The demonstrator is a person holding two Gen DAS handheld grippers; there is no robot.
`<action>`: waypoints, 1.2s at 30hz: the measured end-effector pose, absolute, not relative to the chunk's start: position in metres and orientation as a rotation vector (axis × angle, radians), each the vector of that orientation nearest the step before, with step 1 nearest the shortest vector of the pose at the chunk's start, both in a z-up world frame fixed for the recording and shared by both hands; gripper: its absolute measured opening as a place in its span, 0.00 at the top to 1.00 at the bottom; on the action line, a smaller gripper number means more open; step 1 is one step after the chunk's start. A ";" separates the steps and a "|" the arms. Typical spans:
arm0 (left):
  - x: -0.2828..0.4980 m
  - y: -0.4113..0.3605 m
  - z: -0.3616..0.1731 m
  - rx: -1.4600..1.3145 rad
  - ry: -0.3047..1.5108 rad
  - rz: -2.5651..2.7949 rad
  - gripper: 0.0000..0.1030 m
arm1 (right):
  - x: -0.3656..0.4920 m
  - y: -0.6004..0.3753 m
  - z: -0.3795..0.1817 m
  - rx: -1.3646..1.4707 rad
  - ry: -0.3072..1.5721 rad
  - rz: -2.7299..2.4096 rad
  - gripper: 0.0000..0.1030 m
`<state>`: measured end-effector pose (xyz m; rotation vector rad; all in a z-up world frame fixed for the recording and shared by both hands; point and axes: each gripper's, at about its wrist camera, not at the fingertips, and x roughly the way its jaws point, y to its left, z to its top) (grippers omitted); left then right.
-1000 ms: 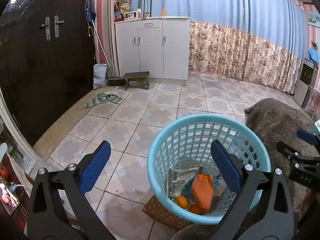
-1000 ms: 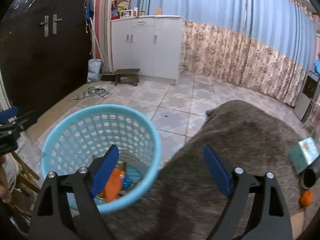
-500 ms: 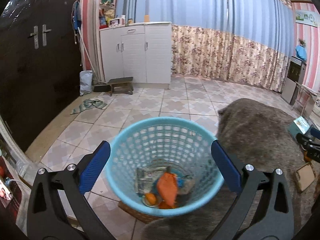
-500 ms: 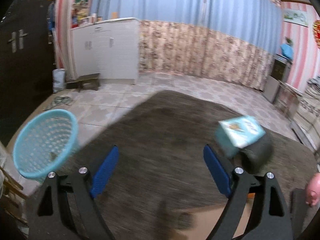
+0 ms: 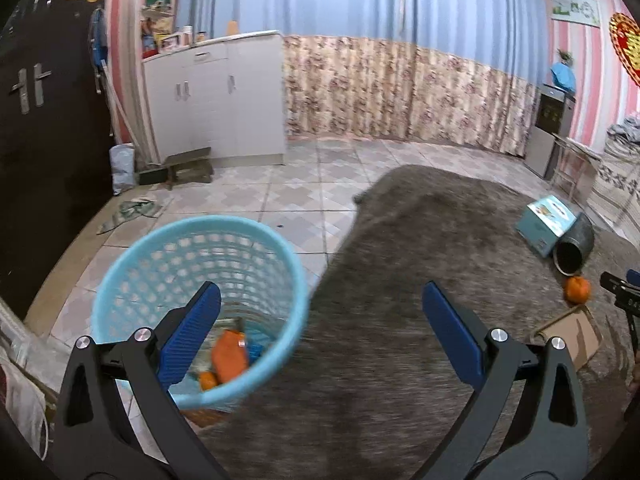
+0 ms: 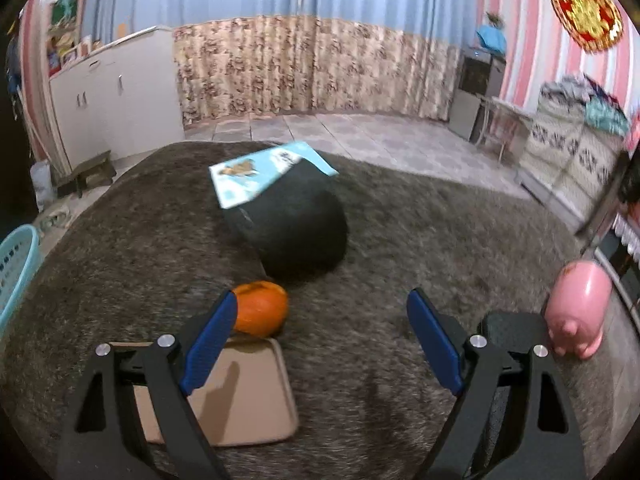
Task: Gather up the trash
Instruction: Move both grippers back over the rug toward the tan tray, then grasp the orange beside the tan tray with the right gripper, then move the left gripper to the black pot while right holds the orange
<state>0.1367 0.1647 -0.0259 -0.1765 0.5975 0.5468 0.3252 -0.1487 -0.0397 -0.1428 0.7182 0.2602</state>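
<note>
A light blue basket [image 5: 192,264] stands at the rug's left edge and holds an orange packet [image 5: 228,356] and other trash. My left gripper [image 5: 320,332] is open and empty, above the rug just right of the basket. My right gripper [image 6: 318,332] is open and empty over the rug, with an orange [image 6: 260,308] by its left finger and a brown cardboard piece [image 6: 240,396] beneath it. A dark tipped-over can [image 6: 292,224] lies beyond with a blue box [image 6: 264,172] against it. These items also show in the left wrist view, at the orange [image 5: 577,289].
A pink piggy bank [image 6: 580,312] stands on the rug at the right. The grey rug [image 5: 400,320] covers the near floor. White cabinets [image 5: 224,100], a small stool [image 5: 188,164] and a dark door [image 5: 40,120] lie at the far left; curtains run along the back.
Both grippers swung right. The basket moved to the left of both views. The right gripper came close over the orange, can and cardboard. Both stayed open.
</note>
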 end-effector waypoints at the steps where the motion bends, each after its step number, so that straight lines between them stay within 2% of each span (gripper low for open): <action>1: 0.141 0.161 -0.026 -0.172 0.600 0.541 0.05 | 0.328 -0.151 -0.041 -0.135 0.726 0.262 0.17; 13: 0.191 0.124 -0.037 -0.141 0.636 0.460 0.05 | 0.344 -0.117 -0.071 -0.162 0.799 0.358 0.19; 14: 0.194 0.121 -0.038 -0.136 0.640 0.456 0.05 | 0.345 -0.116 -0.073 -0.159 0.808 0.365 0.21; 16: 0.200 0.118 -0.040 -0.134 0.644 0.451 0.05 | 0.347 -0.113 -0.076 -0.162 0.822 0.375 0.37; 20: 0.213 0.111 -0.039 -0.137 0.650 0.424 0.05 | 0.351 -0.108 -0.082 -0.138 0.843 0.429 0.52; 21: 0.217 0.108 -0.039 -0.136 0.652 0.419 0.05 | 0.352 -0.106 -0.082 -0.138 0.845 0.444 0.59; 24: 0.228 0.100 -0.041 -0.134 0.666 0.394 0.05 | 0.352 -0.107 -0.079 -0.132 0.823 0.452 0.70; 27: 0.237 0.088 -0.043 -0.114 0.674 0.375 0.05 | 0.351 -0.119 -0.075 -0.095 0.818 0.460 0.73; 36: 0.279 0.030 -0.038 -0.049 0.678 0.270 0.05 | 0.357 -0.200 -0.044 0.013 0.732 0.302 0.73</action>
